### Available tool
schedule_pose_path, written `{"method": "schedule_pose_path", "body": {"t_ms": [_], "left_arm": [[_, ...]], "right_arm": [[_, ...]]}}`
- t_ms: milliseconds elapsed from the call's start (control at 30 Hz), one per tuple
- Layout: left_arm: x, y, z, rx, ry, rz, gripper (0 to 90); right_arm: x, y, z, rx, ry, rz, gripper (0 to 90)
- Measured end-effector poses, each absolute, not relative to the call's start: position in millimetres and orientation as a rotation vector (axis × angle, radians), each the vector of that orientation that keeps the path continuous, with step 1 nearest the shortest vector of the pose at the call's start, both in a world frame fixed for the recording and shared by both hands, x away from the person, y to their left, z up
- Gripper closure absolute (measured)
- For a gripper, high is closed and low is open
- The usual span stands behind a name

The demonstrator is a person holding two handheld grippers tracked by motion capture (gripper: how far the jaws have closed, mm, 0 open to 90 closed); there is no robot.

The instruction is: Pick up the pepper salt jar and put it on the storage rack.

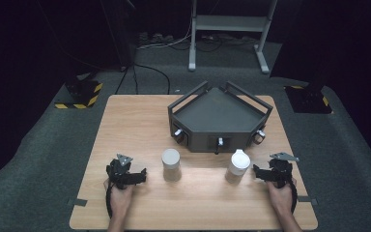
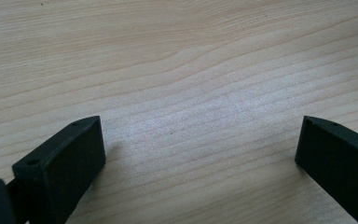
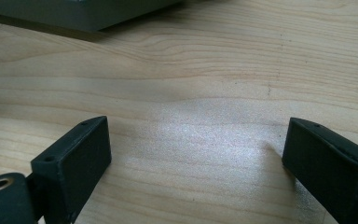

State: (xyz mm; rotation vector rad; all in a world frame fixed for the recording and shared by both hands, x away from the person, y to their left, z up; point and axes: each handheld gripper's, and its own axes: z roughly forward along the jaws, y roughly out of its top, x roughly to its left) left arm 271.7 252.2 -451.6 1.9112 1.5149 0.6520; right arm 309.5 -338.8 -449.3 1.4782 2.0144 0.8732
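Two pale containers stand upright on the wooden table (image 1: 140,121), toward its near edge and well apart from each other. The grey cylinder (image 1: 171,165) stands left of the middle, and the white bottle (image 1: 237,166), with its narrower rounded top, stands right of the middle.

The left hand-held gripper (image 1: 142,174) lies just left of the grey cylinder, not touching it, and points toward it. In the left gripper view its jaws stand wide apart with bare wood between them, so it holds nothing. The right hand-held gripper (image 1: 257,172) lies just right of the white bottle and points toward it; from the high view it seems to stop just short of the bottle, though contact is hard to judge there. In the right gripper view its jaws are likewise spread wide over bare wood, gripping nothing.

Behind both containers, near the middle of the table, sits a dark grey angular tray (image 1: 217,116) with raised rails and small knobs on its front faces. Its front face comes close behind the two containers.

Each hand (image 1: 121,195) comes in from the near edge, forearm low, wrapped around its gripper's handle. The right hand (image 1: 281,193) mirrors the left hand.
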Motion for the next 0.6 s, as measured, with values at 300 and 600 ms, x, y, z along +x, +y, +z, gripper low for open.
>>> {"method": "schedule_pose_path", "body": {"t_ms": [300, 600], "left_arm": [[272.1, 252.5, -451.3, 1.912, 1.516, 0.649, 1.3], [272.6, 252.5, -451.2, 1.91, 1.519, 0.644, 0.7]], "right_arm": [[309.5, -338.9, -449.3, 1.477, 2.015, 0.873, 7.4], [309.5, -338.9, -449.2, 1.477, 2.015, 0.873, 7.4]]}}
